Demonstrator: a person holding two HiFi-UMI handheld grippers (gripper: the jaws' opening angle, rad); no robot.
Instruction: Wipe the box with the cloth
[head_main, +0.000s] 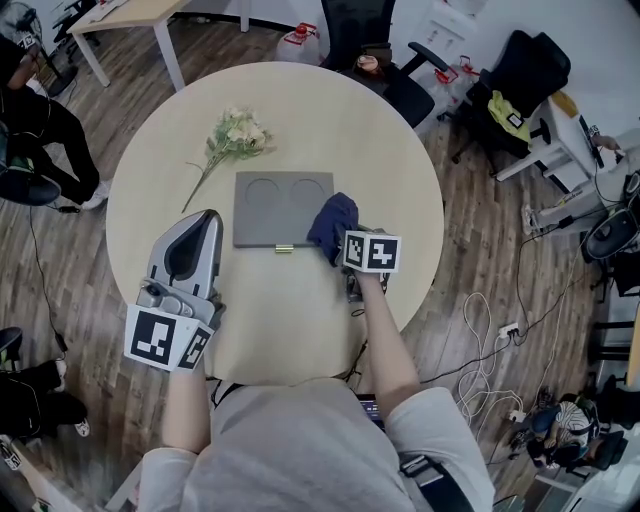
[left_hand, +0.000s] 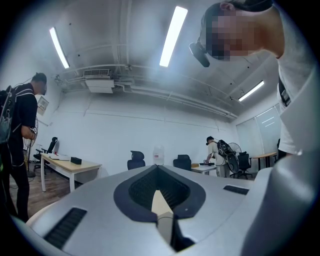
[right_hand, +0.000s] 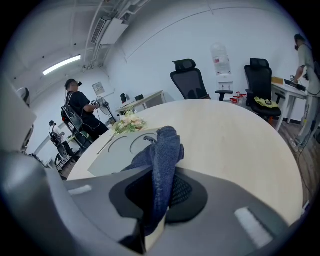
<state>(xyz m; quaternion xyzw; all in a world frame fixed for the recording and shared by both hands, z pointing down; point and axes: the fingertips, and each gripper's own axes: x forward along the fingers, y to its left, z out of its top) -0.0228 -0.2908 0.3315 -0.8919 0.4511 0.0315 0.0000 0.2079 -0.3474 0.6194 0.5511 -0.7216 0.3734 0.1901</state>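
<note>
My right claw is clamped on the dark blue cloth. In the right gripper view the fabric runs up between the two jaws and bunches into a fold above their tips. In the head view that claw sits right of centre, mostly covered by the cloth, with its marker cube just below and to the right. The cloth lies over the right edge of the box, near the box's lower right corner.

My left claw has its jaws together with nothing between them; only a thin pale seam shows where they meet. In the head view it is at the lower left, over the bench, just left of the box and not touching it.

The box is flat and grey, at the middle of the round, light wooden bench. Its lid has two shallow round recesses side by side, and a small gold clasp sits at the middle of its lower edge. In the right gripper view the box shows left of the cloth.

A spray of flowers lies on the bench up and left of the box, its stem slanting down towards the left. A black office chair stands past the bench at the top of the frame.
</note>
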